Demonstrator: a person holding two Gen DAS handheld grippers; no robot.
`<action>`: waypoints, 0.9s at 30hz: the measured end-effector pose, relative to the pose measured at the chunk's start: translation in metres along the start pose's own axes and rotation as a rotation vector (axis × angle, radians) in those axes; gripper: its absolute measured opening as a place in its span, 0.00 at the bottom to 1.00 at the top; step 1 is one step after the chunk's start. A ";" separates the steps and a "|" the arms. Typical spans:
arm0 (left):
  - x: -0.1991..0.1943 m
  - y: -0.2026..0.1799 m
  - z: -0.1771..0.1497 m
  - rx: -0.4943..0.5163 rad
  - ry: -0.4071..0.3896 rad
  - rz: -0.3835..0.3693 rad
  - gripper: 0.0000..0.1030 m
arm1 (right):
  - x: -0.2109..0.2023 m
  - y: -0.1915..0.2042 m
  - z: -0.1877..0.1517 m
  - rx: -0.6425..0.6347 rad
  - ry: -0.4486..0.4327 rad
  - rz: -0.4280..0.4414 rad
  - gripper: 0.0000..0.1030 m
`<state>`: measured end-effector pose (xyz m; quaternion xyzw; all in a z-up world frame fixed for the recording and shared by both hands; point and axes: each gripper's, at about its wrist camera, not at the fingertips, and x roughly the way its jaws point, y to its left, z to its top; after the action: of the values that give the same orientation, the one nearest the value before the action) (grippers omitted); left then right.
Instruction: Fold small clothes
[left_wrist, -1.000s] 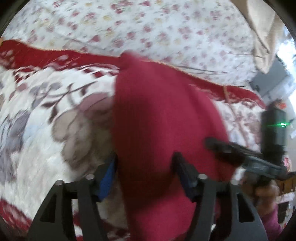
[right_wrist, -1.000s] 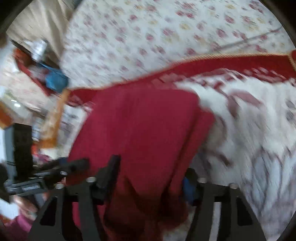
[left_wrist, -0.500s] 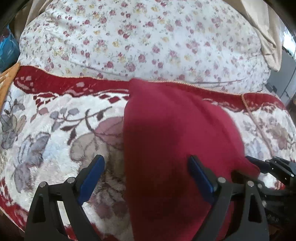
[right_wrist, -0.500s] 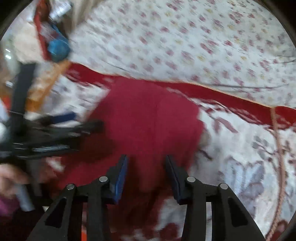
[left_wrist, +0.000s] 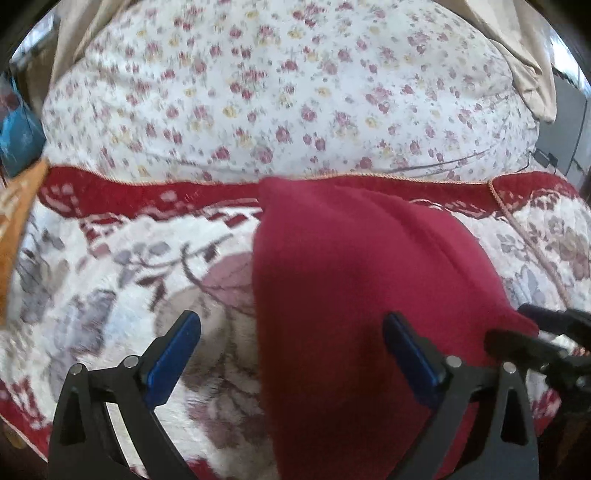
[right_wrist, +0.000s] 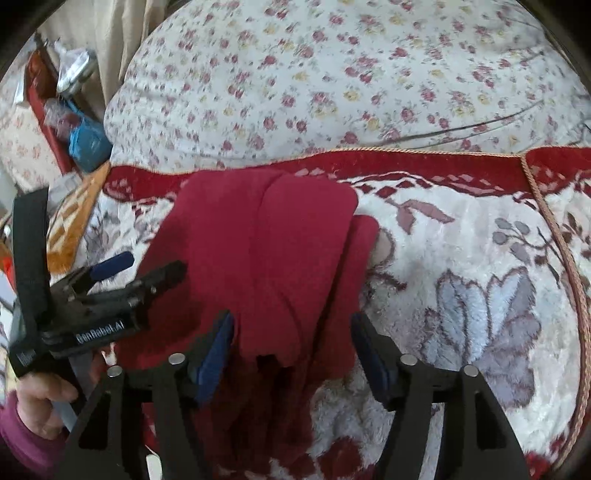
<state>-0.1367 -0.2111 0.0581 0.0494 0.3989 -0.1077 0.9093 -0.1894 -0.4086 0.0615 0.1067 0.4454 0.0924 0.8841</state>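
A dark red garment (left_wrist: 351, 277) lies folded lengthwise on the plush flowered blanket (left_wrist: 110, 288). My left gripper (left_wrist: 291, 350) hovers over its near left edge; its jaws are opening wide and the pads touch no cloth. In the right wrist view the red garment (right_wrist: 266, 240) shows overlapping folded layers. My right gripper (right_wrist: 291, 350) is over its near end with jaws opening; cloth lies between the blue pads but they do not press it. The left gripper (right_wrist: 144, 267) appears at the garment's left side, and the right gripper's fingertips (left_wrist: 532, 325) show at the garment's right.
A white quilt with small flowers (left_wrist: 277, 92) bulges behind the blanket's red border (left_wrist: 147, 192). A hand in a magenta sleeve (right_wrist: 40, 398) holds the left tool. An orange cloth (right_wrist: 74, 221), a blue bundle (right_wrist: 88, 140) and clutter sit at the far left.
The left jaws spread wide and let go of the red garment, which now rests on the blanket. The right jaws narrowed, then widened again, and drew back slightly.
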 end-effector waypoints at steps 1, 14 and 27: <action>-0.004 0.000 0.000 0.007 -0.011 0.005 0.96 | -0.003 0.001 0.000 0.008 -0.009 -0.006 0.72; -0.043 0.027 -0.005 -0.044 -0.110 0.004 0.96 | -0.022 0.030 0.002 -0.034 -0.069 -0.114 0.87; -0.052 0.039 -0.007 -0.072 -0.135 0.017 0.96 | -0.015 0.047 0.004 -0.070 -0.074 -0.173 0.91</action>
<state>-0.1671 -0.1638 0.0914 0.0125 0.3401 -0.0888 0.9361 -0.1986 -0.3677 0.0880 0.0402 0.4167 0.0274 0.9077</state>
